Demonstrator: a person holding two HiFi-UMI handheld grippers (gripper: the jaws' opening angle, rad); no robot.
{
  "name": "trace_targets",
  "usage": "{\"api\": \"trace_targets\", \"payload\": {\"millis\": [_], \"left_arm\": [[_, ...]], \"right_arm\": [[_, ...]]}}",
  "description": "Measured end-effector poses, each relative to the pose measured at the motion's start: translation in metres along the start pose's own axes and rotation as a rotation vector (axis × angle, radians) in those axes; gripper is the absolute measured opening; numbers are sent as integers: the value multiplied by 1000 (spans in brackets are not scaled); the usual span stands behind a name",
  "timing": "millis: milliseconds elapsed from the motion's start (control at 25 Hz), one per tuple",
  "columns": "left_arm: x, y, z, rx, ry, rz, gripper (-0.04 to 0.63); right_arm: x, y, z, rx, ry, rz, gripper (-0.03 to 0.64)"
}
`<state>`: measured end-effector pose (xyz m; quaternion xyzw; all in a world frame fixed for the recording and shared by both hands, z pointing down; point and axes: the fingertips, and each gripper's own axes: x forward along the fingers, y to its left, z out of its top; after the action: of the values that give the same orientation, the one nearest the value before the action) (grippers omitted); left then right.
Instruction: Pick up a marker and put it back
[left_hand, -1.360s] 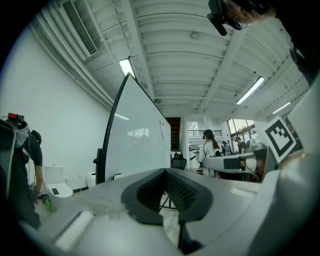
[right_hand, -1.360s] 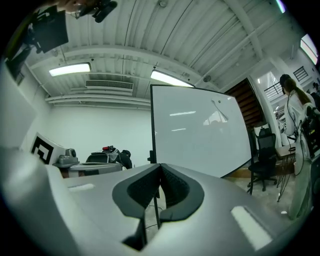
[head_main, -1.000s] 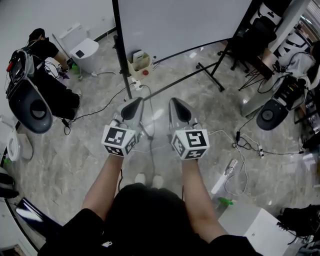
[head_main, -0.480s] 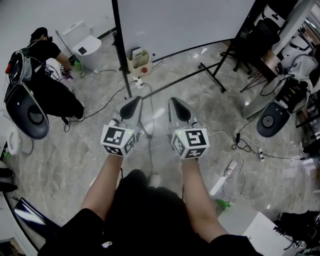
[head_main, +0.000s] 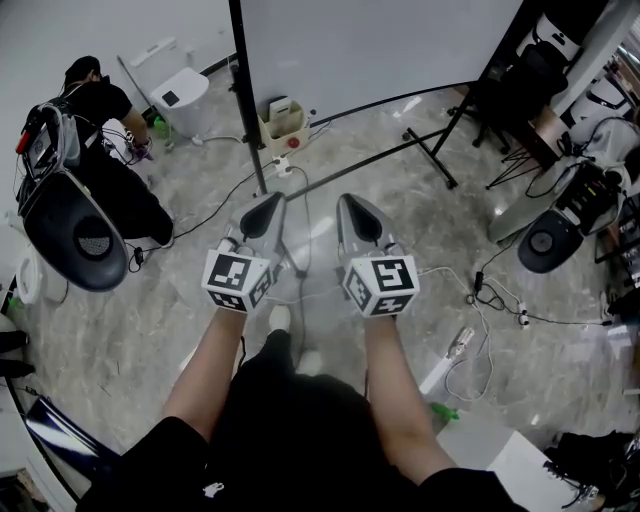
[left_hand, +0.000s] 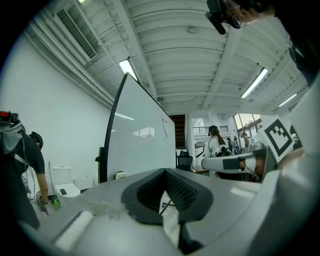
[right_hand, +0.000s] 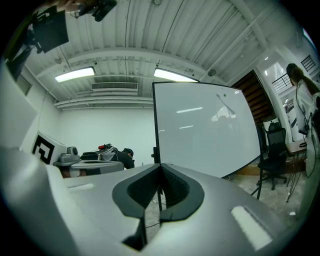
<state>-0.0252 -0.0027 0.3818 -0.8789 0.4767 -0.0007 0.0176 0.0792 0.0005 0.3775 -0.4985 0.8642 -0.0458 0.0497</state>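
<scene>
Person stands on a marble floor (head_main: 400, 190), a gripper in each hand, held side by side and level, both aimed at the far whiteboard (head_main: 370, 50).

Left gripper (head_main: 271, 207): jaws together, nothing between them. Right gripper (head_main: 356, 209): jaws together as well, nothing held.

Marker: none identified with certainty in any view. Best candidate is a thin slanted streak (right_hand: 226, 105) on the right part of the board face, seen in the right gripper view. It sits above and to the right of those jaws, its long axis running from upper left to lower right. Could be a marker clinging to the board or only a reflection; cannot tell. A small box (head_main: 282, 124) at the foot of the board's left pole (head_main: 250, 110) holds items too small to name.

Judgement: task not begun, approach stage. If the streak is the marker, it lies far ahead, well apart from both grippers, and the right one is nearer. That gripper's jaws would need to open and turn across the slant.
</scene>
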Motion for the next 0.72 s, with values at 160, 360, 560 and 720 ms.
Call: {"api": "trace_targets", "payload": {"millis": [160, 360, 560, 720], "left_arm": [[8, 15, -5, -11, 1, 6, 4], [27, 36, -12, -20, 10, -1, 3], [49, 60, -15, -29, 12, -19, 5], [67, 83, -14, -39, 4, -35, 5]], "right_arm": [[17, -1, -3, 2, 6, 2, 9], [43, -5, -7, 3, 13, 1, 9], [77, -7, -9, -1, 25, 3, 9], [106, -9, -9, -6, 28, 0, 9]]}}
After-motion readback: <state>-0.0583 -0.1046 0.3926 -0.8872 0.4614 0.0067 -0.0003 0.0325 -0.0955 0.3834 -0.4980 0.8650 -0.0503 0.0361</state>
